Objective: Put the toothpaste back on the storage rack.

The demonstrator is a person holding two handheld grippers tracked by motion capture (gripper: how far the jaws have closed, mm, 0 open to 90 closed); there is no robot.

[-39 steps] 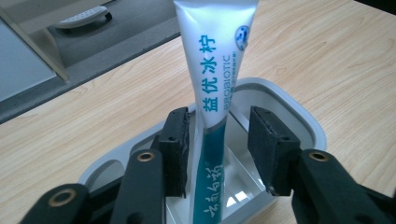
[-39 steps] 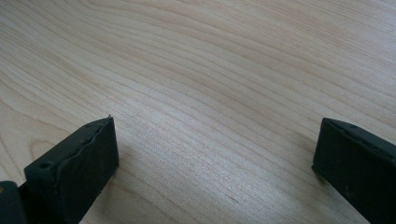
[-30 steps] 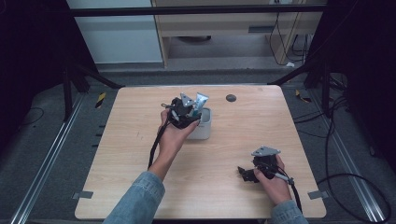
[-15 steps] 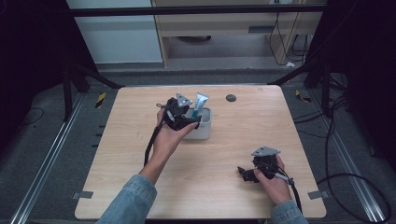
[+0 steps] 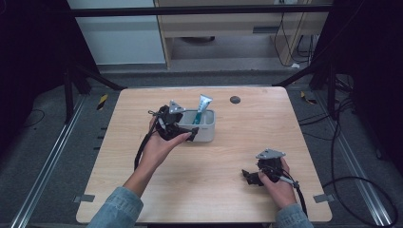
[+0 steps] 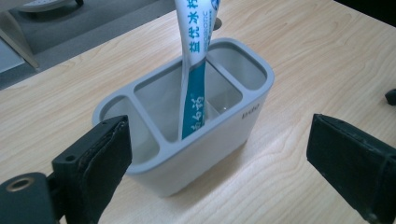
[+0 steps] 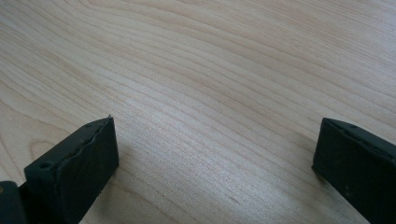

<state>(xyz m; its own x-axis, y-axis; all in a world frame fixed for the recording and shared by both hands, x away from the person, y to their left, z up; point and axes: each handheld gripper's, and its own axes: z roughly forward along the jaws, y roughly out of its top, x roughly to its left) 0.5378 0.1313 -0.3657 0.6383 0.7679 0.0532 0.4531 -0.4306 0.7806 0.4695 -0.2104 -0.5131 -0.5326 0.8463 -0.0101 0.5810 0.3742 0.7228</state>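
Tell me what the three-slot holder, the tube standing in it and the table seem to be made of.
Holder: likely matte grey plastic, with smooth moulded rounded rims. Toothpaste tube: apparently soft glossy plastic, printed white and blue, flattened and slightly bent. Table: wood or wood-look laminate, pale with grain lines.

A light wooden table [image 5: 204,190] stands on a dark grey floor [image 5: 43,142], with a small dark round spot [image 5: 235,99] near its far edge. Metal rails [image 5: 52,156] run along both sides. Beyond the table are a pale cabinet [image 5: 119,40] and a wooden desk [image 5: 223,23]. Black cables [image 5: 354,178] trail on the right, and yellow-black tape [image 5: 102,101] marks the floor.
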